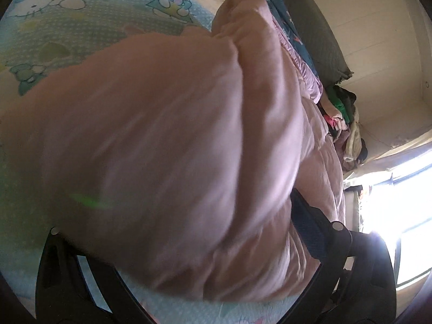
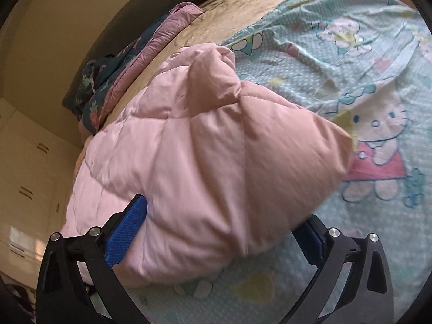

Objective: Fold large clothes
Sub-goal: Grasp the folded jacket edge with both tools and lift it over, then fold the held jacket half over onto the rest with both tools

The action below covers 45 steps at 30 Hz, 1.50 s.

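A puffy pink quilted jacket (image 1: pixel 167 140) lies bunched on a bed and fills most of the blurred left wrist view. My left gripper (image 1: pixel 175 216) is open, its jaws spread wide around the jacket. The fabric hides the left finger, and only the right blue pad (image 1: pixel 307 229) shows. In the right wrist view the jacket (image 2: pixel 205 151) is a thick folded bundle with one corner pointing right. My right gripper (image 2: pixel 221 213) is also open. The bundle sits between its blue pads (image 2: pixel 127 232), pressed against the left one.
The bed carries a light blue cartoon-cat sheet (image 2: pixel 364 86) over a beige mattress (image 2: pixel 229 19). A purple and dark floral quilt (image 2: pixel 129 64) lies along the far edge by the wall. Mixed clothes are heaped (image 1: pixel 343 118) near a bright window (image 1: pixel 405 216).
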Each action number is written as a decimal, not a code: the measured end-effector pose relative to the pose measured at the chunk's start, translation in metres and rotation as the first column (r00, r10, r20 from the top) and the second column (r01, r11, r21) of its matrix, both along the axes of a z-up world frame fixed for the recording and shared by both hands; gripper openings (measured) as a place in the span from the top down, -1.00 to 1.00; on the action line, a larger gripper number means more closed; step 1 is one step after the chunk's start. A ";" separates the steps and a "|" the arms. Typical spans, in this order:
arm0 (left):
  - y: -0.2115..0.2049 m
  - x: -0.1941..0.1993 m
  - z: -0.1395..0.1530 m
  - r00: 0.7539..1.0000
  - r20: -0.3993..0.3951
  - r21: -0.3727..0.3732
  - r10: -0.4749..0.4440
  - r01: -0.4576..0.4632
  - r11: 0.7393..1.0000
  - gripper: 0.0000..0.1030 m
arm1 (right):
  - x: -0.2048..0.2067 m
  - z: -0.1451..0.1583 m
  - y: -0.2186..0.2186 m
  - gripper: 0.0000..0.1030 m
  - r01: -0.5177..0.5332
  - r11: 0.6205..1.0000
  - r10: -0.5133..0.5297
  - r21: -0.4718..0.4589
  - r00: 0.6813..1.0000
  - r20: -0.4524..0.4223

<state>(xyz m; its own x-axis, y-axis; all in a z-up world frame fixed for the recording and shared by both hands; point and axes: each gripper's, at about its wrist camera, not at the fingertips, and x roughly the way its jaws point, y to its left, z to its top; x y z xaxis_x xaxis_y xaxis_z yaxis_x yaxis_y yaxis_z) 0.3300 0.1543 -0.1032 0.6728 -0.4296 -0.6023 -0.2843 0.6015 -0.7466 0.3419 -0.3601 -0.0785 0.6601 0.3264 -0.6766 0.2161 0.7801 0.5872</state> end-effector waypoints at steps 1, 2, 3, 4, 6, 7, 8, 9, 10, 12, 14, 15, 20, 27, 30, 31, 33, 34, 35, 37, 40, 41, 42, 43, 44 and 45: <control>0.000 0.001 0.001 1.000 0.003 0.003 0.001 -0.001 1.000 -0.84 | 0.003 -0.003 -0.001 -0.92 0.004 1.000 -0.004 0.016 1.000 0.002; -0.001 0.003 0.001 1.000 0.008 0.006 0.003 -0.003 1.000 -0.84 | 0.005 -0.005 -0.002 -0.92 0.007 1.000 -0.007 0.031 1.000 0.005; -0.003 0.004 0.001 1.000 0.013 0.009 0.003 -0.003 1.000 -0.84 | 0.009 -0.009 -0.003 -0.92 0.008 0.999 -0.009 0.051 1.000 0.015; -0.003 0.005 0.001 1.000 0.019 0.013 0.004 -0.004 1.000 -0.84 | 0.011 -0.010 -0.004 -0.92 0.007 0.998 -0.008 0.061 1.000 0.022; -0.005 0.006 0.000 1.000 0.028 0.014 0.006 -0.007 1.000 -0.84 | 0.015 -0.012 -0.005 -0.92 0.006 0.997 -0.009 0.072 0.999 0.039; -0.006 0.007 0.001 0.999 0.034 0.018 0.007 -0.007 1.000 -0.84 | 0.017 -0.013 -0.004 -0.92 0.005 0.997 -0.009 0.074 0.999 0.048; -0.007 0.007 0.001 0.999 0.037 0.021 0.007 -0.008 1.000 -0.84 | 0.018 -0.013 -0.004 -0.92 0.004 0.997 -0.008 0.072 0.998 0.054; -0.009 0.009 0.001 0.999 0.040 0.026 0.008 -0.009 1.000 -0.84 | 0.018 -0.012 -0.003 -0.91 0.002 0.998 -0.007 0.067 0.998 0.064; -0.011 0.009 0.002 0.999 0.044 0.033 0.008 -0.010 0.999 -0.84 | 0.020 -0.012 -0.003 -0.86 0.000 0.998 -0.005 0.066 0.998 0.070; -0.014 0.009 0.004 0.999 0.052 0.047 0.013 -0.015 0.999 -0.80 | 0.020 -0.011 -0.003 -0.73 -0.014 0.997 0.008 0.071 0.996 0.084; -0.018 0.009 0.007 0.998 0.063 0.064 0.013 -0.017 0.998 -0.70 | 0.019 -0.010 -0.001 -0.56 -0.030 0.997 0.023 0.071 0.995 0.097; -0.020 0.008 0.009 0.997 0.071 0.078 0.011 -0.016 0.997 -0.63 | 0.020 -0.009 0.001 -0.52 -0.037 0.997 0.031 0.066 0.994 0.101; -0.033 0.005 0.027 0.993 0.113 0.168 -0.025 0.005 0.986 -0.28 | 0.021 0.002 0.008 -0.19 -0.073 0.997 0.071 0.008 0.989 0.132; -0.052 0.003 0.052 0.988 0.137 0.299 -0.077 0.033 0.954 0.10 | 0.022 0.014 0.018 0.04 -0.102 0.993 0.110 -0.061 0.983 0.144; -0.073 0.006 0.060 0.986 0.140 0.339 -0.086 0.034 0.940 0.19 | 0.021 0.019 0.021 0.13 -0.115 0.989 0.129 -0.097 0.981 0.144; -0.073 0.013 0.056 0.986 0.140 0.345 -0.087 0.034 0.938 0.20 | 0.021 0.021 0.023 0.15 -0.120 0.986 0.136 -0.112 0.980 0.146; -0.071 0.021 0.062 0.986 0.142 0.358 -0.091 0.035 0.933 0.24 | 0.021 0.024 0.027 0.18 -0.129 0.981 0.150 -0.141 0.978 0.145; -0.069 0.027 0.060 0.985 0.143 0.365 -0.094 0.036 0.930 0.24 | 0.021 0.026 0.028 0.19 -0.134 0.979 0.157 -0.153 0.977 0.145; -0.067 0.026 0.061 0.985 0.146 0.370 -0.097 0.036 0.928 0.26 | 0.021 0.028 0.029 0.21 -0.141 0.976 0.166 -0.166 0.975 0.147; -0.068 0.021 0.065 0.982 0.157 0.384 -0.103 0.036 0.923 0.27 | 0.018 0.031 0.030 0.24 -0.153 0.969 0.183 -0.193 0.971 0.154; -0.060 0.006 0.069 0.979 0.166 0.416 -0.118 0.039 0.909 0.30 | 0.017 0.038 0.035 0.28 -0.163 0.959 0.203 -0.233 0.967 0.157; -0.061 0.004 0.071 0.979 0.167 0.421 -0.120 0.040 0.906 0.30 | 0.016 0.041 0.037 0.30 -0.168 0.954 0.211 -0.249 0.964 0.161; -0.061 0.002 0.073 0.978 0.169 0.427 -0.123 0.040 0.904 0.31 | 0.013 0.043 0.039 0.31 -0.171 0.950 0.218 -0.262 0.962 0.164; -0.060 0.001 0.074 0.977 0.171 0.429 -0.124 0.039 0.902 0.31 | 0.011 0.046 0.040 0.33 -0.174 0.945 0.226 -0.278 0.959 0.168; -0.061 0.000 0.077 0.977 0.175 0.434 -0.126 0.039 0.900 0.32 | 0.009 0.050 0.042 0.34 -0.176 0.941 0.233 -0.290 0.956 0.176; -0.061 -0.002 0.080 0.976 0.177 0.439 -0.127 0.038 0.898 0.32 | 0.006 0.056 0.045 0.35 -0.180 0.934 0.246 -0.309 0.951 0.189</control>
